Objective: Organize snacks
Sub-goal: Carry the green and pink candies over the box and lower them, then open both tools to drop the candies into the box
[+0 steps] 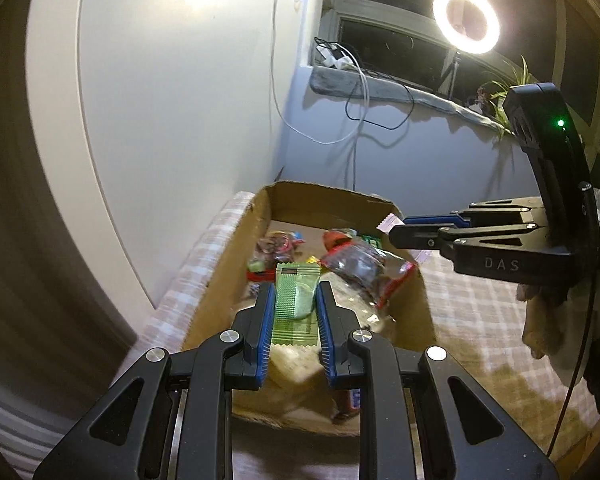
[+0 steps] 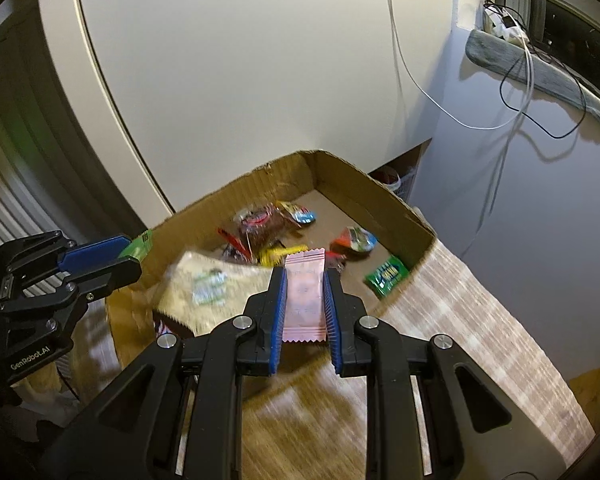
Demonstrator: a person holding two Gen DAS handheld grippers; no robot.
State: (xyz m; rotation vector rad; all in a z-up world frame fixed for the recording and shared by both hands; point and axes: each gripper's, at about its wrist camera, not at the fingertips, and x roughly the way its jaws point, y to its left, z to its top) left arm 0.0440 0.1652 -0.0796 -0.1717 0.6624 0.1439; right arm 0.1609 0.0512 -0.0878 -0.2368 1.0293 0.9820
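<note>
Checked tablecloth [image 2: 480, 320] carried an open cardboard box [image 2: 380, 196] of mixed snacks. Left gripper [image 1: 296, 300] pinched a green wafer packet [image 1: 294, 300] over the box; right gripper [image 2: 305, 300] pinched a pink wafer packet [image 2: 304, 292] at its near edge.

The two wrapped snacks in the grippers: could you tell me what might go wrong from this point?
1. The left gripper pinches the green packet by its slippery side edges only; it may slide out.
2. The right gripper holds the pink packet the same way, beside the cardboard box, so a slip could land it on the checked cloth.
3. Both grippers hover close together and might collide.
</note>
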